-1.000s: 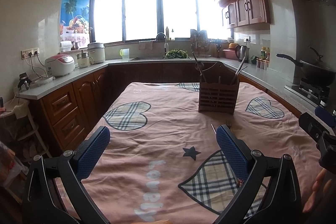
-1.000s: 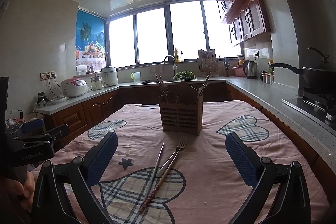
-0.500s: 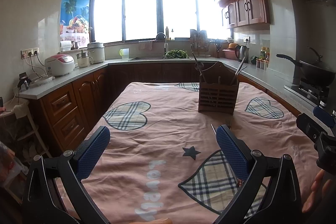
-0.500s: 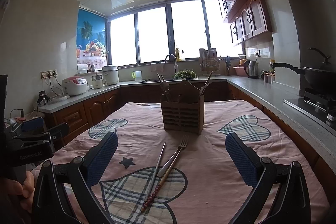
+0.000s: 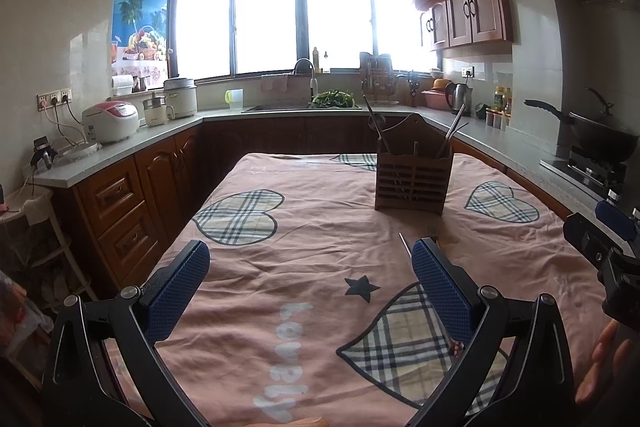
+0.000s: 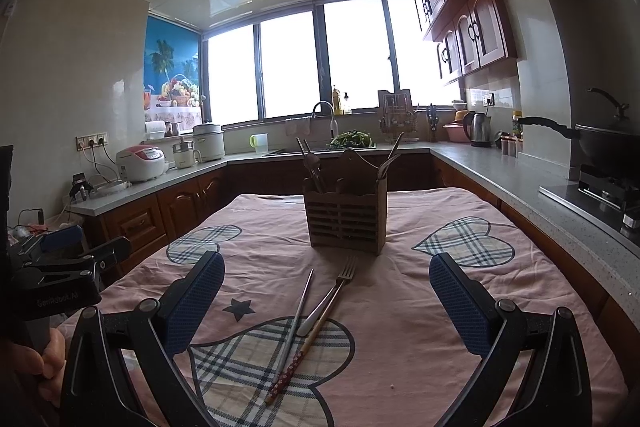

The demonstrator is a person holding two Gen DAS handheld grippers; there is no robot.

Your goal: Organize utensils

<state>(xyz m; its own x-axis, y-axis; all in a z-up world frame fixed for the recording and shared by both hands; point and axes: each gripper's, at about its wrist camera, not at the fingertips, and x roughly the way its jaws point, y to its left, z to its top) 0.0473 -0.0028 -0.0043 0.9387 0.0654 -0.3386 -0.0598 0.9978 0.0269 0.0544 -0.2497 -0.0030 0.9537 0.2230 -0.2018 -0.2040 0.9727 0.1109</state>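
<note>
A brown slatted utensil holder (image 6: 346, 223) stands mid-table on the pink cloth, with several utensils upright in it; the left wrist view shows the holder (image 5: 414, 183) to the right of centre. In front of it lie a metal fork (image 6: 329, 297), a steel chopstick (image 6: 297, 323) and a chopstick with a red patterned handle (image 6: 304, 351), crossing on a plaid heart. My right gripper (image 6: 326, 287) hovers open above them, empty. My left gripper (image 5: 310, 267) is open and empty over the cloth, further left; its right finger (image 5: 440, 287) hides most of the loose utensils.
Wooden cabinets and a grey counter (image 6: 500, 167) ring the table, carrying a rice cooker (image 5: 110, 121), kettle (image 6: 480, 129) and a wok on the stove (image 6: 604, 143). The other gripper, held by a hand, shows at each view's edge (image 5: 608, 251).
The right wrist view has tilted up a little, so the holder and utensils sit lower in frame. The left gripper has barely moved. Both grippers stay open.
</note>
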